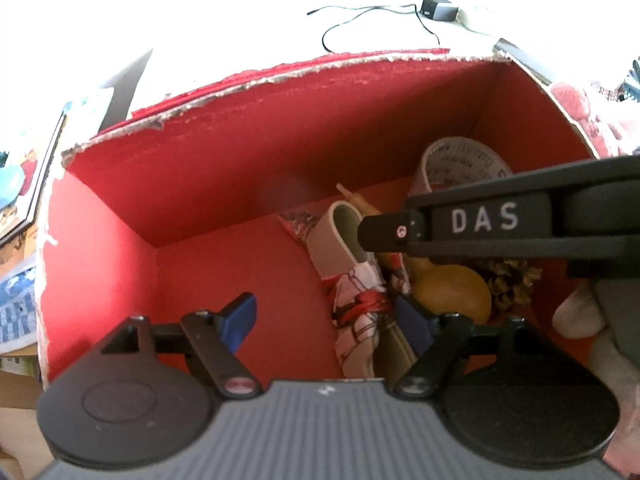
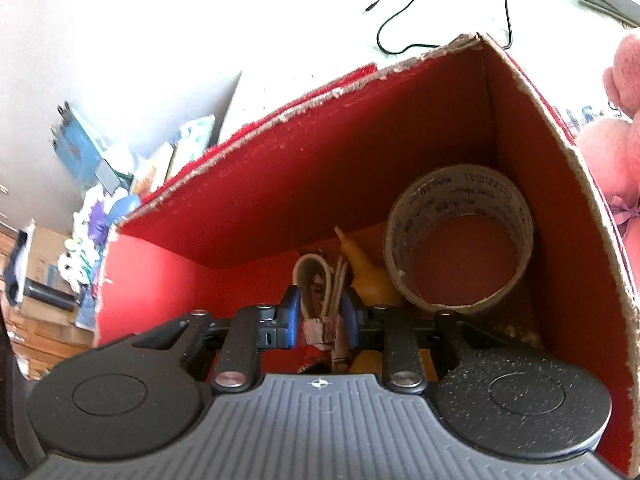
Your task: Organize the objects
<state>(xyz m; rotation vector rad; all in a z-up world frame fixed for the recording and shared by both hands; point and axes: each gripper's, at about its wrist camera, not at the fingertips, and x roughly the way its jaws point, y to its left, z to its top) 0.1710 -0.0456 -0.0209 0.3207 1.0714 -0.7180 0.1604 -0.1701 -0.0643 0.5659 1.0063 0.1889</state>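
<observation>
White tabletop [image 2: 304, 20] carries a red cardboard box [image 2: 304, 184]. On its floor lies a folded patterned pouch [image 1: 356, 300], with a yellow gourd [image 1: 448, 292] at its 3 o'clock, a pine cone [image 1: 514, 286] past that, and a tape roll [image 2: 460, 240] at 1 o'clock. The right gripper [image 2: 322, 318] pinches the pouch between blue pads. The left gripper [image 1: 328, 318] hangs spread wide, gripping nothing.

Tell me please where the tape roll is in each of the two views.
Left wrist: tape roll upper right, in the box's far right corner, partly behind the right gripper's arm.
Right wrist: tape roll right of centre, same corner.
Shared landmark: the yellow gourd beside it.
</observation>
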